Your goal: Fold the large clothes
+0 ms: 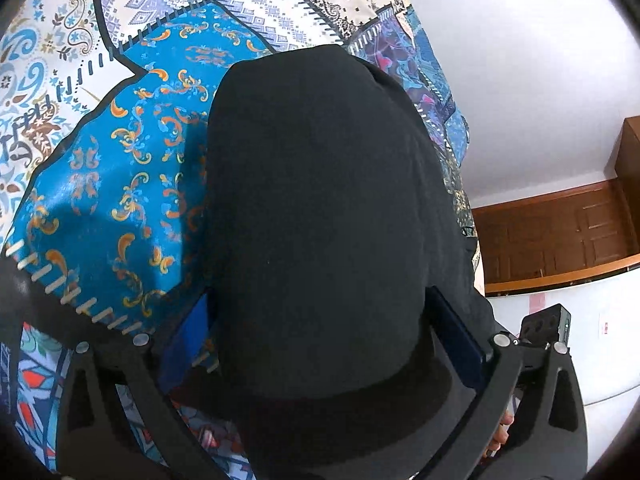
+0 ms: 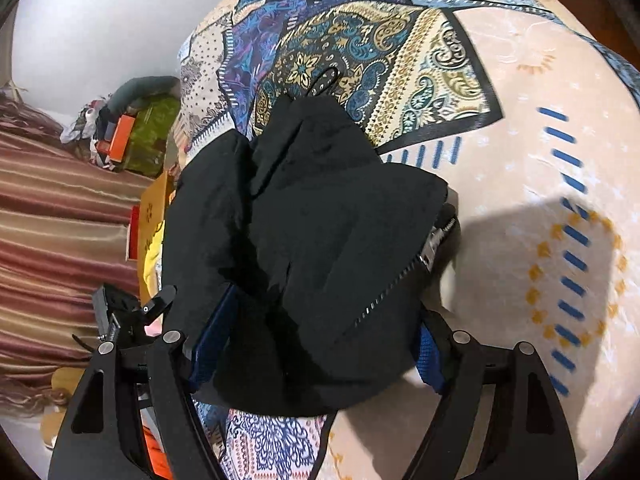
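While you read on: both tools hang over the bed, each with black cloth between its fingers.
Garment: the black jacket (image 1: 320, 208) lies bunched on the patterned bedspread (image 1: 120, 184), straight ahead of both tools.
Left gripper (image 1: 332, 336): you have its jaws spread wide, and the fabric bulges between the blue pads (image 1: 460, 332) without looking pinched.
Right gripper (image 2: 316, 344): its jaws also stand well apart around a thick wad; whether the pads press on it, you cannot tell.
Handling: soft, limp and bulky, likely to sag and slide out.
Zipper (image 2: 400, 276): the one stiff line, just right of the right tool.
Hold: take an edge or seam, not the puffy middle.
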Tool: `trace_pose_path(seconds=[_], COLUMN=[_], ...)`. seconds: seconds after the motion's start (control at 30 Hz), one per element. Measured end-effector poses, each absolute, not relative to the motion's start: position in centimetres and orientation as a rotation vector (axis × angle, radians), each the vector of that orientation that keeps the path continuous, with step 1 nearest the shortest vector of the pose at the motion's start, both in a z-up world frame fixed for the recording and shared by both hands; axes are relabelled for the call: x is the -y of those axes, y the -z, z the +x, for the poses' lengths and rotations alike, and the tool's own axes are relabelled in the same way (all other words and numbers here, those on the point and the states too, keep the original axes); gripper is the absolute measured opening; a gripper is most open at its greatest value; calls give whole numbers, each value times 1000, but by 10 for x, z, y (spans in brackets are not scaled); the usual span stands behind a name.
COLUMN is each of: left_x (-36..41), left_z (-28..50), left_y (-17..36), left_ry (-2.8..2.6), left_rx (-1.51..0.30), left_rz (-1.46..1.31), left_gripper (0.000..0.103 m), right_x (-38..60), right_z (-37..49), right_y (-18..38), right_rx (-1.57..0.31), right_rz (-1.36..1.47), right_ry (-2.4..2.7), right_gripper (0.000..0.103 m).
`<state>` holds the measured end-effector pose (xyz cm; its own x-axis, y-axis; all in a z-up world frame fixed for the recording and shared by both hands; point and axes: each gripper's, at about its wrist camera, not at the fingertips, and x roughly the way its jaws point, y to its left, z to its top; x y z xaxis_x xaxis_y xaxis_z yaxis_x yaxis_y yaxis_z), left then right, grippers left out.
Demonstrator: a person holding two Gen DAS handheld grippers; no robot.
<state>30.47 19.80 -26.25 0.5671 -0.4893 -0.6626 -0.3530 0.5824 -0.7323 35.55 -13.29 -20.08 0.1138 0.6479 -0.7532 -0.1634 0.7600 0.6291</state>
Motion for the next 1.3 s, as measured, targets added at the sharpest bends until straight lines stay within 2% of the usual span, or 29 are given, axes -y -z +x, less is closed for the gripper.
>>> trace_pose_path(seconds=[0.13, 0.2, 0.23, 0.27, 0.43, 0.6, 0.7, 0.93, 1.13, 1.3], left_x=[-203, -203, -203, -202, -196, -194, -204, -234, -287, -325], left_z=[313, 314, 313, 312, 310, 313, 319, 339, 377, 413], left_y=[270, 268, 266, 263, 235, 195, 169, 114, 124, 179], left_ry=[93, 95, 93, 85, 20, 22, 24, 32, 38, 18], left_rx=[-1017, -1015, -1012, -1011, -984, -929, -858, -681, -653, -752], left_rz=[-1022, -1007, -998, -982, -858, -736, -706, -560, -584, -615], left_gripper=[103, 103, 102, 99, 86, 74, 71, 69, 69, 69], right_x=[127, 126, 129, 131, 143, 131, 120, 65, 17, -27], right_z=[361, 362, 363, 364, 361, 353, 355, 373, 410, 439], right_y=[206, 208, 211, 215, 213, 180, 167, 134, 136, 181], right_rx=[-1361, -1364, -1377, -1397, -1394, -1313, -1266, -1092, -1047, -1115], right_rz=[445, 462, 489, 531, 631, 500, 482, 372, 353, 272], right_ry=[-629, -624, -614, -622, -638, -654, -653, -684, -716, -678], right_gripper=[73, 59, 39, 31, 16, 13, 12, 12, 12, 12])
